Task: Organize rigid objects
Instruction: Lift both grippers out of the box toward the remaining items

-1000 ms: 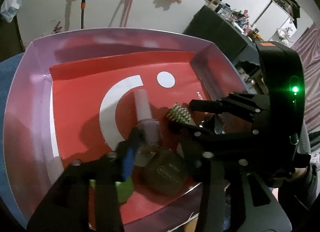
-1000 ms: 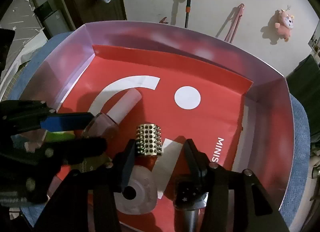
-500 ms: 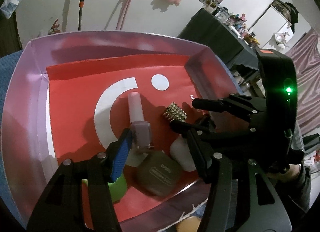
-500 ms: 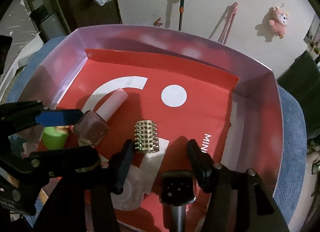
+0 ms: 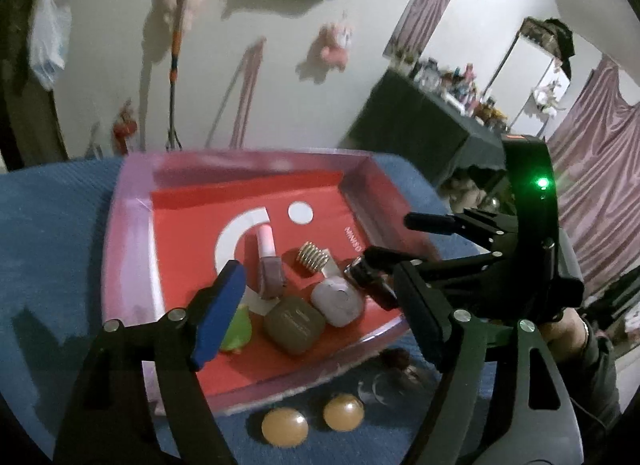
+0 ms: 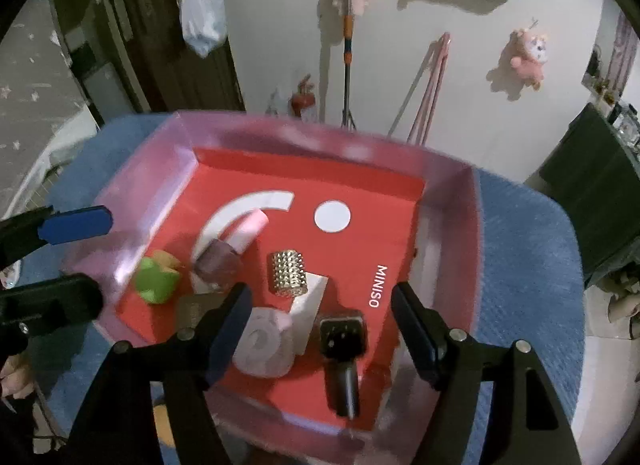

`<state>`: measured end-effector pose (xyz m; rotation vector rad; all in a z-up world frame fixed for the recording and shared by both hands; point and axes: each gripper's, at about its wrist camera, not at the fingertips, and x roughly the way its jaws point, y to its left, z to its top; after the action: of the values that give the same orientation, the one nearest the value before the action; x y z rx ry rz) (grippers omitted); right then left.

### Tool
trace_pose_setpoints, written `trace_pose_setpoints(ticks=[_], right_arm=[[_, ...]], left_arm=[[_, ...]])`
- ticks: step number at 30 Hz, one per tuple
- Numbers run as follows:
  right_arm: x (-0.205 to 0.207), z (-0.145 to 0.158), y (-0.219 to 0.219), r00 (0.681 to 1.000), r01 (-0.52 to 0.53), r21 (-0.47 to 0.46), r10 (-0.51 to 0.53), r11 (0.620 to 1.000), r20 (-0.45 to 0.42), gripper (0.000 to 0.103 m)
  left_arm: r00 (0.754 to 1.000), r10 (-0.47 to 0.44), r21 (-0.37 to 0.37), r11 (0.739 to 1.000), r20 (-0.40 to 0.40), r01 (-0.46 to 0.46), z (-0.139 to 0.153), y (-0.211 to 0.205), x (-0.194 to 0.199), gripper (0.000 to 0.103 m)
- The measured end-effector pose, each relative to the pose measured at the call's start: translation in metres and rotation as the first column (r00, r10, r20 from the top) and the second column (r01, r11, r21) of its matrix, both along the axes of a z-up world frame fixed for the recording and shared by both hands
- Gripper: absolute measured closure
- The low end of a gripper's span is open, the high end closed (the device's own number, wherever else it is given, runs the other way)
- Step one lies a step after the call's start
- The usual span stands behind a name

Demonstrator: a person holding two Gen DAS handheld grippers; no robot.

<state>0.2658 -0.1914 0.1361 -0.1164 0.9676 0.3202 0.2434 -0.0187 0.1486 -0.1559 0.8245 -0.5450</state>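
Observation:
A pink-walled box [image 5: 128,249] with a red liner holds the small items. A nail polish bottle [image 5: 269,265] with a pink cap, a gold studded cylinder [image 6: 288,273], a green piece [image 6: 154,273], an olive compact [image 5: 294,321], a pale pink case [image 5: 338,301] and a black bottle [image 6: 342,339] all lie in it. My left gripper [image 5: 312,285] hovers above the box's near side, its jaws opening, nothing held between them. My right gripper [image 6: 320,293] hangs over the black bottle, jaws opening too, pads apart from it.
The box rests on a blue textured cloth [image 6: 528,265]. Two amber domes [image 5: 284,427] and a clear glass piece [image 5: 384,385] lie on the cloth in front of the box. A wall with hanging toys is behind; a dark cabinet [image 5: 432,133] stands to the right.
Both grippers have lifted up and back from the box and spread their jaws. The nail polish bottle and the black bottle, earlier between the fingers, now lie free in the box.

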Motion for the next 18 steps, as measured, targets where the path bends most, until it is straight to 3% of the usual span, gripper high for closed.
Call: trace_pose_setpoints(ticks=[2,10,18], right_arm=[[-0.016,0.015,-0.006,0.999,0.014,0.020,-0.015,1.000,0.041,0.023],[-0.102,0.068,-0.015,0.971,0.032,0.062,-0.046,0.998,0.233,0.006],[-0.187,0.078,-0.016,0.923,0.067,0.094,-0.097,0.993,0.373,0.000]], left_arm=[[0.999,0.024,-0.014,1.000,0.046,-0.023,0.011,0.008,-0.021,0.016],[0.972,0.124,-0.035,0.992,0.202,-0.119,0.036,0.030,-0.095,0.010],[0.928,0.228,-0.028,0.973,0.295,-0.230,0.028,0.044,-0.157,0.006]])
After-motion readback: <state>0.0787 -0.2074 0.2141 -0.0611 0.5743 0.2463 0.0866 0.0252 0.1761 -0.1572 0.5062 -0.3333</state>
